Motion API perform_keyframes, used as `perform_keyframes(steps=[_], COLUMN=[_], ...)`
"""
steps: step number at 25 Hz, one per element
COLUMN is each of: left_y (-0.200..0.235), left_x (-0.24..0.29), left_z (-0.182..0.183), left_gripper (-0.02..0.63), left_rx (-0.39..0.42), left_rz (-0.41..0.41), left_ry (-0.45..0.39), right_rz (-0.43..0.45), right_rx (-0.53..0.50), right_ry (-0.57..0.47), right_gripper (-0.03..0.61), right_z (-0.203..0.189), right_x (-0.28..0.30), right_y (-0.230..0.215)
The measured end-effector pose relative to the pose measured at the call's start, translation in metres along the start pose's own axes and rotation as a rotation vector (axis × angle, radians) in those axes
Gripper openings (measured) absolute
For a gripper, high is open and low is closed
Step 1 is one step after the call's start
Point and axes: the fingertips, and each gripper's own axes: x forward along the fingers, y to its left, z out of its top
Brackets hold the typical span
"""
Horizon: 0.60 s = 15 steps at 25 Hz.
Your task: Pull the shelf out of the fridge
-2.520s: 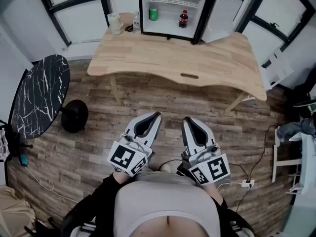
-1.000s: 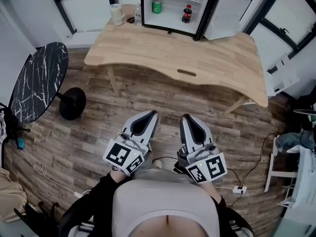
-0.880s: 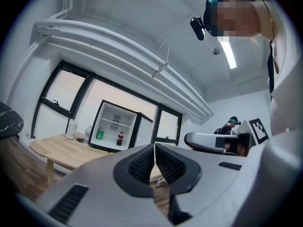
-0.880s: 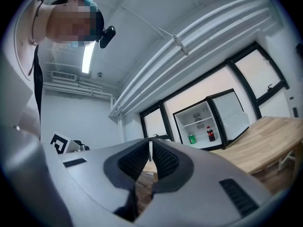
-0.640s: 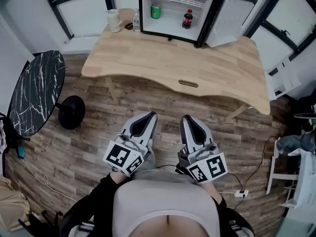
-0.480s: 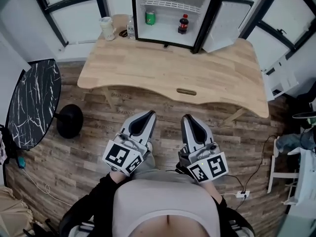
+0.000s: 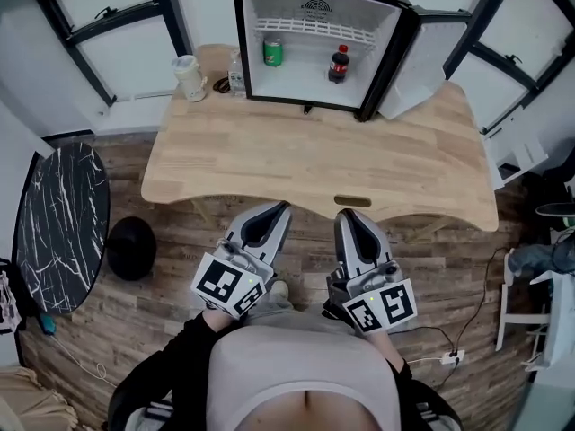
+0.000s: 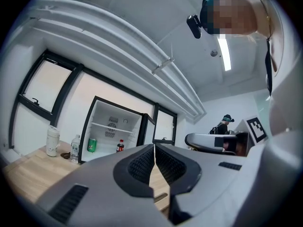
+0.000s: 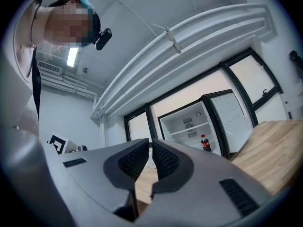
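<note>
The thin white wire shelf (image 7: 314,32), high inside the open black mini fridge (image 7: 296,83) at the back of the wooden desk (image 7: 314,160), looks light, stiff and bare, and is best pinched at its front rail; its side runners are too small to make out, and the left gripper (image 7: 280,208) and right gripper (image 7: 345,214) hang well short, jaws together on nothing.

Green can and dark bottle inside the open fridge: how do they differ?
The green can is green all over, while the dark bottle is dark with a red cap and label. The can stands toward the left of the fridge floor, the bottle toward the right. The can is straight-sided, but the bottle narrows to a neck. Both stand upright below the white wire shelf.
</note>
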Motion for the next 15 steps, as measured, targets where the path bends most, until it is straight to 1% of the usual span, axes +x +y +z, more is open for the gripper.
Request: perform_keyframes(steps=[4,7,11,15], left_y=[0.018,0.026,0.036,0.040], left_x=[0.012,0.019,0.025,0.028], left_z=[0.001,0.005,0.007,0.014], left_gripper=[0.012,0.012,0.012,0.012], left_rx=[-0.003,-0.005,-0.017,-0.008], left_rz=[-0.010,-0.008,-0.004,-0.006], left_ry=[0.010,-0.005,-0.004,-0.016], right_rz=[-0.012,0.004,0.019,0.026], right_rx=[0.000,0.004,0.001,0.012], right_ry=[0.000,-0.015,-0.005,-0.008], right_gripper=[0.043,0.043,0.043,0.043], right_z=[-0.001,0.003,0.002,0.005], right_x=[0.017,0.032,0.044,0.052], right_y=[-0.005,-0.008,-0.007,-0.006])
